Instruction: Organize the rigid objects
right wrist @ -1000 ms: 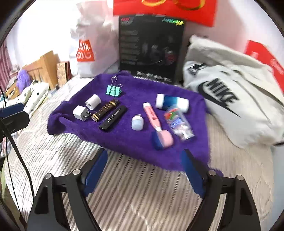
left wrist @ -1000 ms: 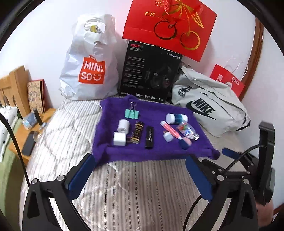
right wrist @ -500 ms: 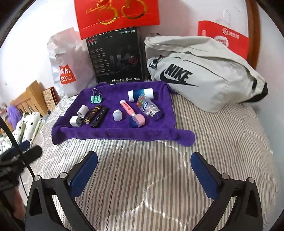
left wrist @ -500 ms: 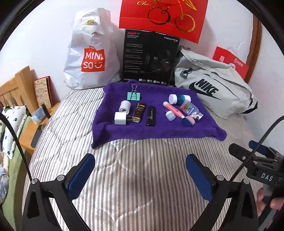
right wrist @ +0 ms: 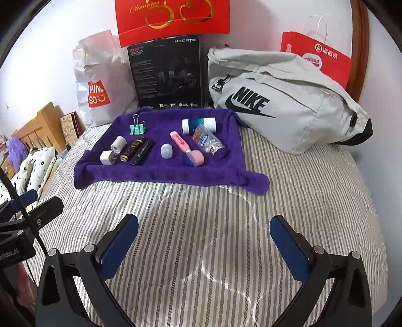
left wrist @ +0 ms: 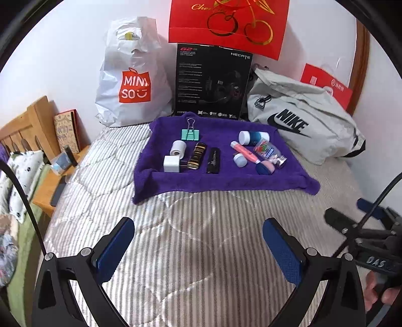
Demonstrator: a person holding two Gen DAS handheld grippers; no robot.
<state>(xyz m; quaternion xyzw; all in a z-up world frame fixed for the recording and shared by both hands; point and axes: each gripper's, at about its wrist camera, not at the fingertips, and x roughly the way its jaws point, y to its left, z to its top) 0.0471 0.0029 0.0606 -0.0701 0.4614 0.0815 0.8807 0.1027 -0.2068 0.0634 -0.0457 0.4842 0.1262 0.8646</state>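
A purple towel (left wrist: 226, 176) (right wrist: 160, 173) lies on the striped bed with several small items. On its left: a green binder clip (left wrist: 190, 134) (right wrist: 137, 129), a white roll (left wrist: 178, 148), a white charger cube (left wrist: 171, 164), a gold-black tube (left wrist: 196, 158) and a black bar (left wrist: 213, 163). On its right: a blue-white bottle (right wrist: 199, 125), a pink pen (right wrist: 181, 142), a small white cap (right wrist: 166, 151) and a clear bottle (right wrist: 209, 143). My left gripper (left wrist: 198, 231) and right gripper (right wrist: 204, 227) both hover open and empty over the bedding, well short of the towel.
Against the wall stand a white Miniso bag (left wrist: 130, 83), a black box (left wrist: 212, 80), a red gift bag (left wrist: 226, 22) and a grey Nike bag (right wrist: 284, 100). A wooden headboard and nightstand (left wrist: 50, 176) sit left. The right gripper's body (left wrist: 364, 234) shows at right.
Both grippers have pulled back from the towel, so it looks smaller and farther. The right gripper's jaws have widened. The objects on the towel have not moved.
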